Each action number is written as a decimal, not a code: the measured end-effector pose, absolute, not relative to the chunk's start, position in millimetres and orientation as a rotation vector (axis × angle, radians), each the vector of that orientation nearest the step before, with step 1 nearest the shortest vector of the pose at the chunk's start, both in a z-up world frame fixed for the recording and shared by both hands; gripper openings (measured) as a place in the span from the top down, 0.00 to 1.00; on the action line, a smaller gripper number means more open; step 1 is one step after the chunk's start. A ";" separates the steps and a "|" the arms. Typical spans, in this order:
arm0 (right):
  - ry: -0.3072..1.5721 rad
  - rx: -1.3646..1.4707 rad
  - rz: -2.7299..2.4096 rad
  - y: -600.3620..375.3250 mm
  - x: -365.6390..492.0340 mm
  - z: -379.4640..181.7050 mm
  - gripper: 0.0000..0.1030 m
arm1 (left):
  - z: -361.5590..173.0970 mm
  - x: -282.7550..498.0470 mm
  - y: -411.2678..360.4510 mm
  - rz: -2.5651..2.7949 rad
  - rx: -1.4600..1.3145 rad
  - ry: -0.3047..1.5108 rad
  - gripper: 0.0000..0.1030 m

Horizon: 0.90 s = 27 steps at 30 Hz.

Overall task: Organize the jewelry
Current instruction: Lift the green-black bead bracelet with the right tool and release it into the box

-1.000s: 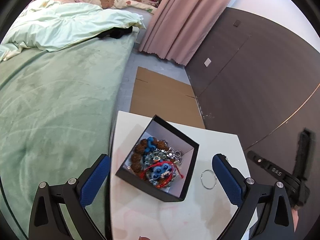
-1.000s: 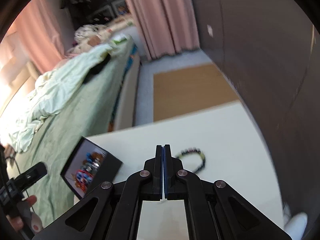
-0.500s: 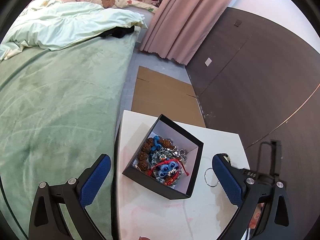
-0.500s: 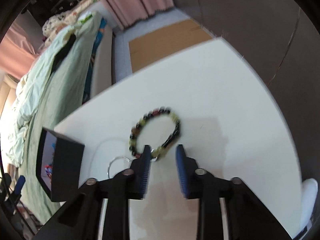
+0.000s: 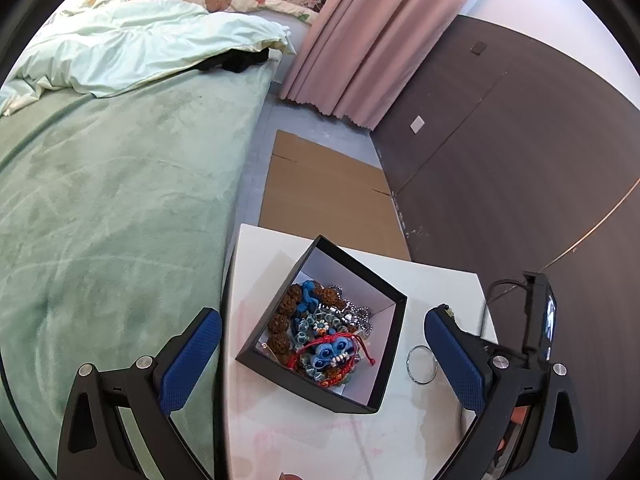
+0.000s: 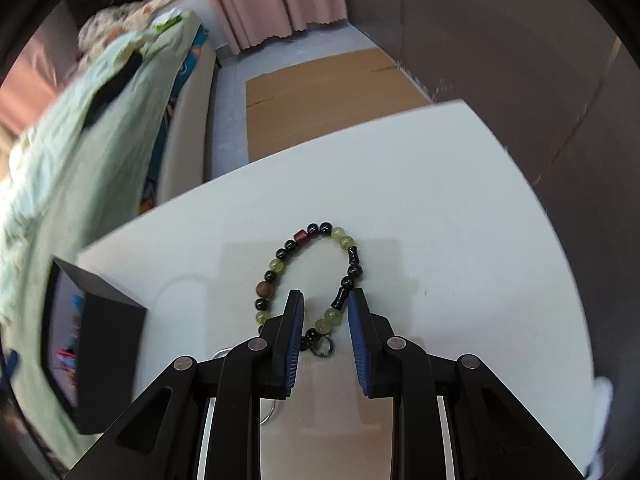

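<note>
A bracelet (image 6: 316,280) of round green and black beads lies flat on the smooth white surface (image 6: 460,216). The right hand-held gripper (image 6: 325,312) is held narrowly open astride the near arc, nothing gripped; a second ago it was shut and higher. The left hand-held gripper (image 5: 320,356) is wide open, empty, over the square black box (image 5: 384,344) of jewelry, beside a thin metal ring (image 5: 420,364).

— What's around the tabletop (image 6: 440,184)?
— A bed (image 5: 112,208) with a green cover just beside it, a pale rumpled duvet (image 5: 132,52) heaped at its far end.
— And on the floor?
— Flattened cardboard (image 5: 324,188) lies near pink curtains (image 5: 372,40) and a dark panelled wall (image 5: 520,168).
</note>
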State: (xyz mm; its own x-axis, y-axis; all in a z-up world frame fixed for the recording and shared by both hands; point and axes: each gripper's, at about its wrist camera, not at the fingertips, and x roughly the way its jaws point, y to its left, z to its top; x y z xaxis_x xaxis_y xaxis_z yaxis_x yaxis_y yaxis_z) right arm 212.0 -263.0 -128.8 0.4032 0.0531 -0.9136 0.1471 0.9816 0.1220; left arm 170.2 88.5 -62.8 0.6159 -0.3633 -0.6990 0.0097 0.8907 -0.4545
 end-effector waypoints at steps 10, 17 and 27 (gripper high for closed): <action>1.129 0.180 -0.007 -266.0 210.9 -119.8 0.92 | -65.6 170.0 86.6 -0.223 -0.425 0.897 0.02; 1.003 0.269 0.068 -272.7 191.3 -76.6 0.92 | -61.6 165.6 94.7 -0.205 -0.433 0.876 0.02; 0.825 0.321 0.238 -233.2 161.9 -18.7 0.92 | -53.7 159.4 104.5 -0.188 -0.436 0.845 0.02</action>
State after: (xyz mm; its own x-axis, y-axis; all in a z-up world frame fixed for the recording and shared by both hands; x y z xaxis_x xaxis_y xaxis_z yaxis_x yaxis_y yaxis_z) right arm 161.9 -233.2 -18.7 0.6562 0.3297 -0.6788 -0.0828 0.9255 0.3695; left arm 159.4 104.5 -53.7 0.6540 -0.3301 -0.6807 -0.0106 0.8957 -0.4446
